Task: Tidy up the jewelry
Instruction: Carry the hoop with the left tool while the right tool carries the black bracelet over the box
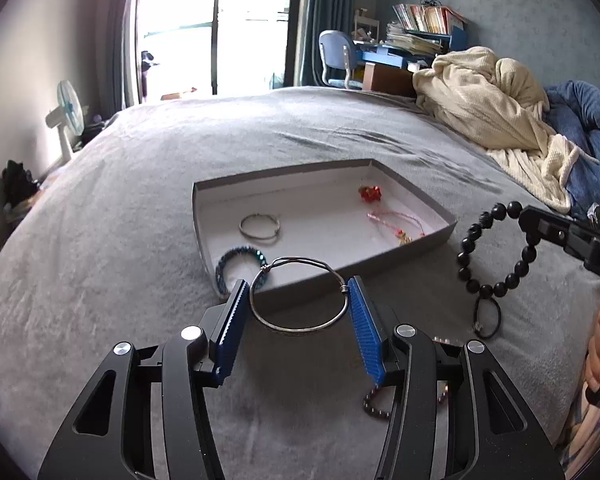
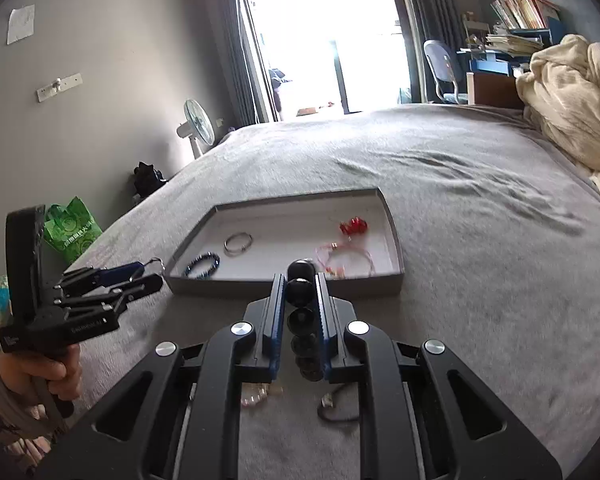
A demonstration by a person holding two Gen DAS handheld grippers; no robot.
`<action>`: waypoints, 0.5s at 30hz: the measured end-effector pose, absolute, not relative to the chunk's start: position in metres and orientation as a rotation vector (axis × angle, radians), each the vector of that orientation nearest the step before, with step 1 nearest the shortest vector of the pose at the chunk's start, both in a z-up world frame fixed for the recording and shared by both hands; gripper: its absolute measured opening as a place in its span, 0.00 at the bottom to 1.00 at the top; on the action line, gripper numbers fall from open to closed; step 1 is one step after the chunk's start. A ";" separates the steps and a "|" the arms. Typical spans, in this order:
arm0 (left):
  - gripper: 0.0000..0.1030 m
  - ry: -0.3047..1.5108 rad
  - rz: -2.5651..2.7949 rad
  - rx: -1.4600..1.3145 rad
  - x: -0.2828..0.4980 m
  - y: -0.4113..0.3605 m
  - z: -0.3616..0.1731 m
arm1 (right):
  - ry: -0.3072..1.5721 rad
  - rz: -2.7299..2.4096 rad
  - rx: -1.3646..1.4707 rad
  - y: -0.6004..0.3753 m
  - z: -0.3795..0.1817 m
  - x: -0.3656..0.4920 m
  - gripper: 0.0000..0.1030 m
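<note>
A shallow grey tray (image 1: 428, 240) (image 2: 394, 240) lies on the grey bed. In it are a silver ring bracelet (image 1: 259, 229) (image 2: 238, 243), a blue bead bracelet (image 1: 225, 268) (image 2: 202, 265), a red charm (image 1: 370, 193) (image 2: 353, 226) and a pink cord bracelet (image 1: 396, 226) (image 2: 346, 258). My left gripper (image 1: 298, 294) (image 2: 148, 276) holds a silver wire bangle (image 1: 300, 326) by its sides, just before the tray's near edge. My right gripper (image 2: 300, 292) (image 1: 526, 216) is shut on a black bead bracelet (image 1: 470, 240) (image 2: 300, 294), held above the bed right of the tray.
Loose on the bed near me lie a black hair tie (image 1: 487, 318) (image 2: 336, 408), a dark brown bead bracelet (image 1: 374, 402) and a pale pink bead bracelet (image 2: 256, 396). A cream blanket (image 1: 484, 108) and blue duvet (image 1: 588, 120) are piled at right.
</note>
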State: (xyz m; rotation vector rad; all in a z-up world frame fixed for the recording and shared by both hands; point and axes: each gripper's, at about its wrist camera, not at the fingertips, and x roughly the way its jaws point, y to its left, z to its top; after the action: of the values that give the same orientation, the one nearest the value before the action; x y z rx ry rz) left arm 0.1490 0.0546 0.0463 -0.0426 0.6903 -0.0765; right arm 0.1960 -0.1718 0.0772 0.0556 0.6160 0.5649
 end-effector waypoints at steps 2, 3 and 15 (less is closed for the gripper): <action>0.50 0.690 -0.078 -0.043 0.153 0.055 0.048 | 0.606 0.572 0.050 -0.166 0.082 0.201 0.14; 0.50 0.691 -0.080 -0.044 0.156 0.056 0.048 | 0.602 0.574 0.046 -0.163 0.084 0.203 0.14; 0.50 0.686 -0.087 -0.045 0.189 0.057 0.054 | 0.583 0.605 -0.006 -0.126 0.099 0.243 0.14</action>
State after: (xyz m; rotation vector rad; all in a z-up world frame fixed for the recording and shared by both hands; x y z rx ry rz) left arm 0.1886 0.0566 0.0538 -0.0453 0.6855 -0.0867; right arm 0.2431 -0.1265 0.0992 -0.0055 0.5835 0.6048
